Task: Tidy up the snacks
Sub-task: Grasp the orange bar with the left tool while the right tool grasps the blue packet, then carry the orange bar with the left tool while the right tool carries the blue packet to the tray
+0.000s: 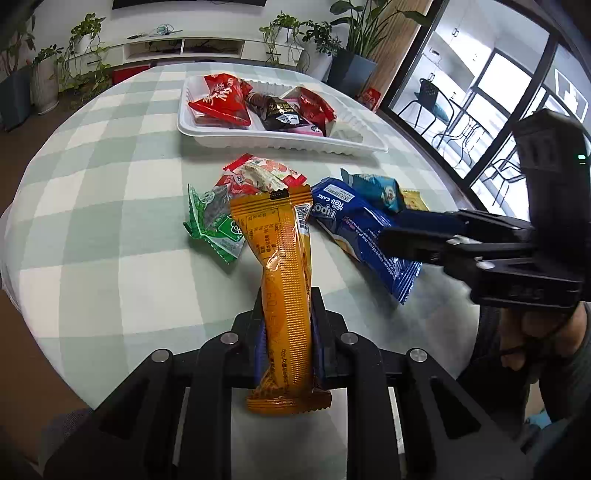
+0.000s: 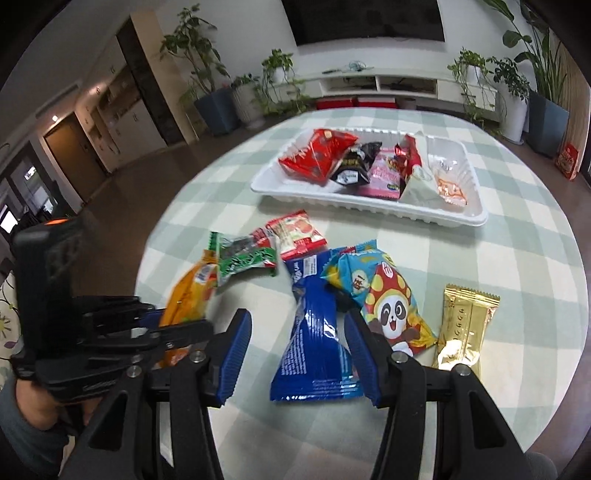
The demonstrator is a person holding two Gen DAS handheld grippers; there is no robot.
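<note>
Left hand-held gripper (image 1: 286, 314) clamped on orange snack bar (image 1: 284, 280), lifted off table (image 1: 110, 221). Right hand-held gripper (image 2: 299, 354) wide open astride blue packet (image 2: 317, 332). Best carried level toward tray (image 1: 280, 142) at far edge.

Round table with green-and-white check cloth (image 2: 498, 258), centre. Potted plants (image 2: 207, 85) at 11 and 1 o'clock. White low media shelf (image 2: 388, 83) at 12. Dark wall screen (image 2: 365, 20) above. Black chair (image 1: 430, 99) behind glass, 2 o'clock.
</note>
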